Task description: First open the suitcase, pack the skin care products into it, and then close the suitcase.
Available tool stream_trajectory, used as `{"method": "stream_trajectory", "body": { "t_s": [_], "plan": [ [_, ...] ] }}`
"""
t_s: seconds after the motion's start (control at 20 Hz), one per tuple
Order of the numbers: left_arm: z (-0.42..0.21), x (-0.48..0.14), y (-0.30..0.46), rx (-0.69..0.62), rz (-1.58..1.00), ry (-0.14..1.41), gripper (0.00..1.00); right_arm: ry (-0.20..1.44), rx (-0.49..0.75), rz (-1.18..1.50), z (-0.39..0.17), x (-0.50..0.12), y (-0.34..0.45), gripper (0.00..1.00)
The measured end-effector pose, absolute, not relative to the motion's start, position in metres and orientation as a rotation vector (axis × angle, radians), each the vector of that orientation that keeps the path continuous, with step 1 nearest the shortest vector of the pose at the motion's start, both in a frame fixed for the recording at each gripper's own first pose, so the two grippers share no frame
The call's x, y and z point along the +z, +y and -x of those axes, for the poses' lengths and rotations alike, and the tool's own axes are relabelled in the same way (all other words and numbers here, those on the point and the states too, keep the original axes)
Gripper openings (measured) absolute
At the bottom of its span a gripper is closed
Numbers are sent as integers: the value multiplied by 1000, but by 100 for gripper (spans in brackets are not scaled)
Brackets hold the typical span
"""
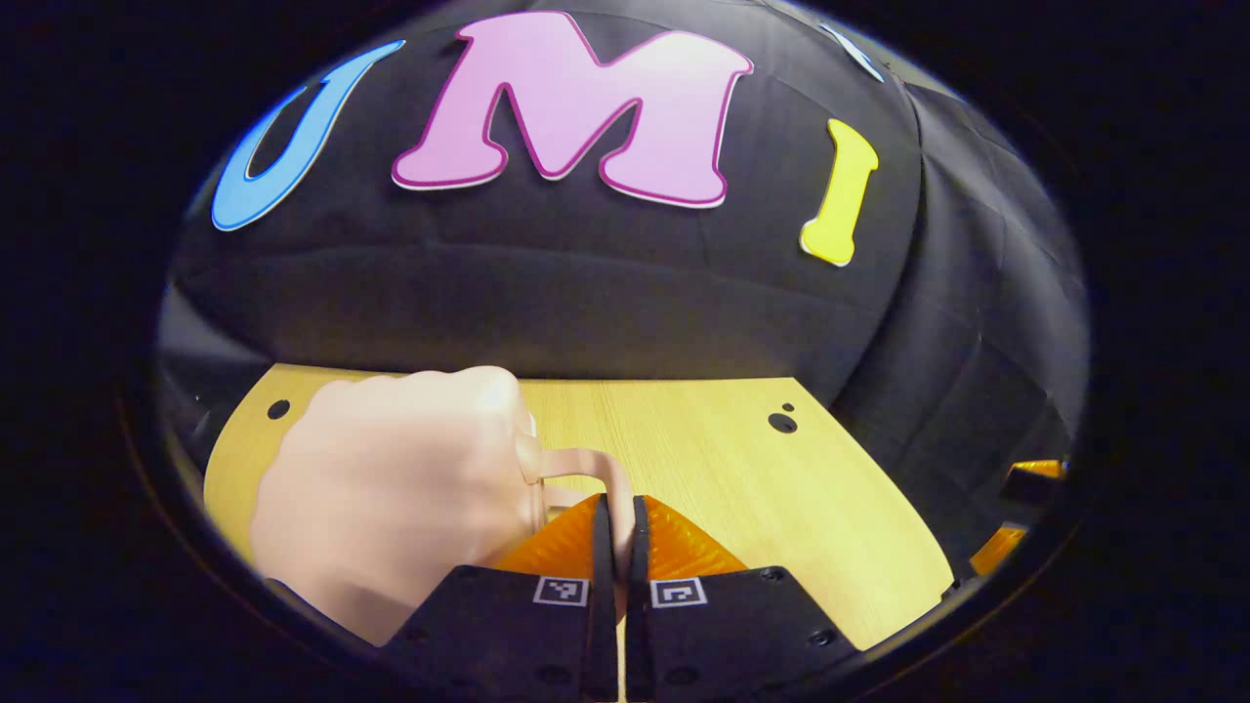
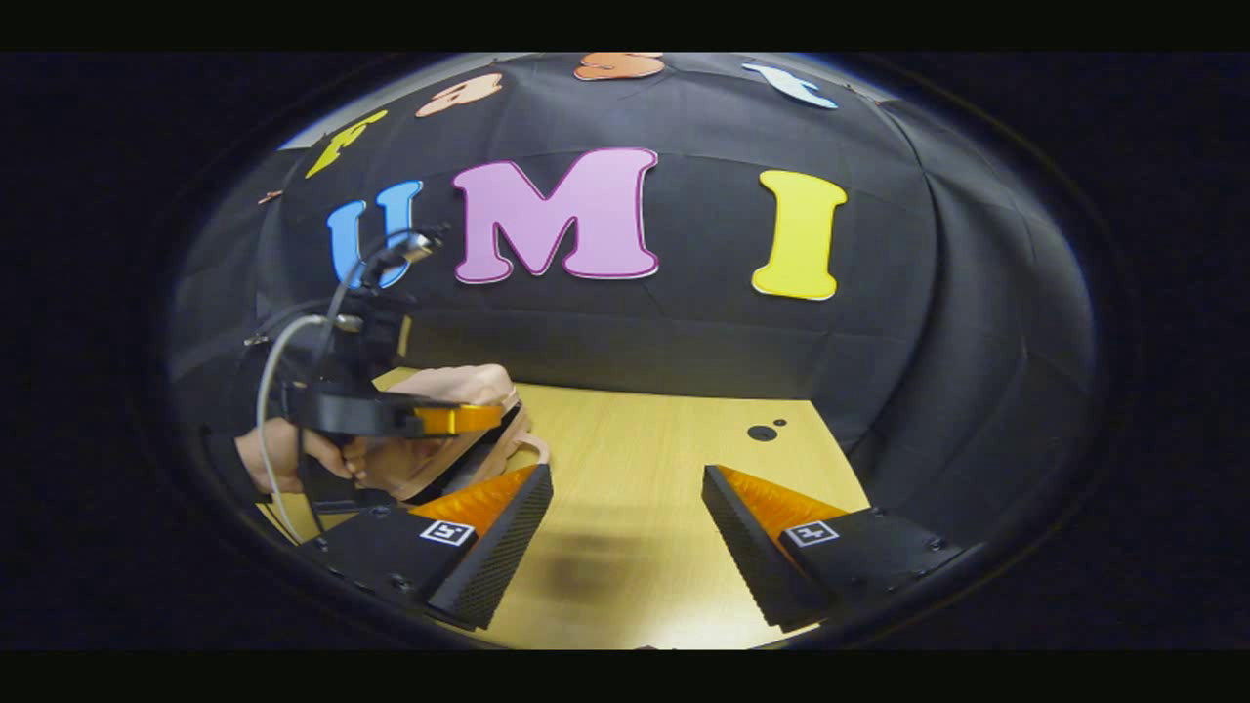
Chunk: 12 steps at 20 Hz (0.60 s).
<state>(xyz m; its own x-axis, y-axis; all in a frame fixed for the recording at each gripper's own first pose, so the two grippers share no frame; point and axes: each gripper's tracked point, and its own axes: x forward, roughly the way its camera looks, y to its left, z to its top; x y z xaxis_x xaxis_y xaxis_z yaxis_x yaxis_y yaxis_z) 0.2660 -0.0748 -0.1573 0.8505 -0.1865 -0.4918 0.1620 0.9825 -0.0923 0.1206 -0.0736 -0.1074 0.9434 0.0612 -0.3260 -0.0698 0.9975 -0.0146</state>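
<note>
A small pale pink suitcase (image 1: 391,478) lies shut on the wooden table (image 1: 742,469), to the left of my left gripper (image 1: 620,532). Its thin handle loop (image 1: 581,461) runs between my left fingers, which are shut on it. In the right gripper view the same suitcase (image 2: 459,383) sits at the left, partly hidden behind my left gripper (image 2: 493,420) and the hand (image 2: 278,454) holding it. My right gripper (image 2: 625,547) stands wide open over bare table, to the right of the suitcase, with nothing between its fingers.
The table (image 2: 645,459) has a pair of dark holes (image 2: 760,432) near its far right corner and another hole (image 1: 278,409) at far left. Black cloth walls close the back and right sides. Cables (image 2: 269,391) trail from the left gripper.
</note>
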Motion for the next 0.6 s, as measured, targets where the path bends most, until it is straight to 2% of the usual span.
{"method": "stream_trajectory", "body": {
  "t_s": [0.1, 0.25, 0.3, 0.35, 0.4, 0.45, 0.5, 0.55, 0.6],
  "plan": [
    [-263, -181, -86, -193, 69, 564, 11, 327, 49, 19, -117, -107, -77, 99],
    [-262, -171, -89, -183, 106, 523, 18, 327, 36, -4, -109, -103, -76, 99],
    [-258, -160, -85, -185, 116, 507, 29, 317, 29, 1, -106, -99, -75, 99],
    [-253, -150, -86, -199, 134, 488, 27, 301, 22, 6, -103, -92, -76, 99],
    [-241, -132, -80, -206, 151, 467, 42, 287, 20, 7, -100, -86, -72, 99],
    [-228, -114, -71, -203, 160, 438, 40, 276, 16, 1, -97, -80, -69, 99],
    [-215, -94, -61, -198, 162, 395, 67, 266, 12, -10, -92, -74, -64, 98],
    [-196, -70, -48, -196, 153, 346, 74, 254, 8, -25, -87, -66, -59, 95],
    [-184, -48, -36, -185, 135, 287, 95, 242, 5, -38, -81, -59, -53, 99]
  ]
}}
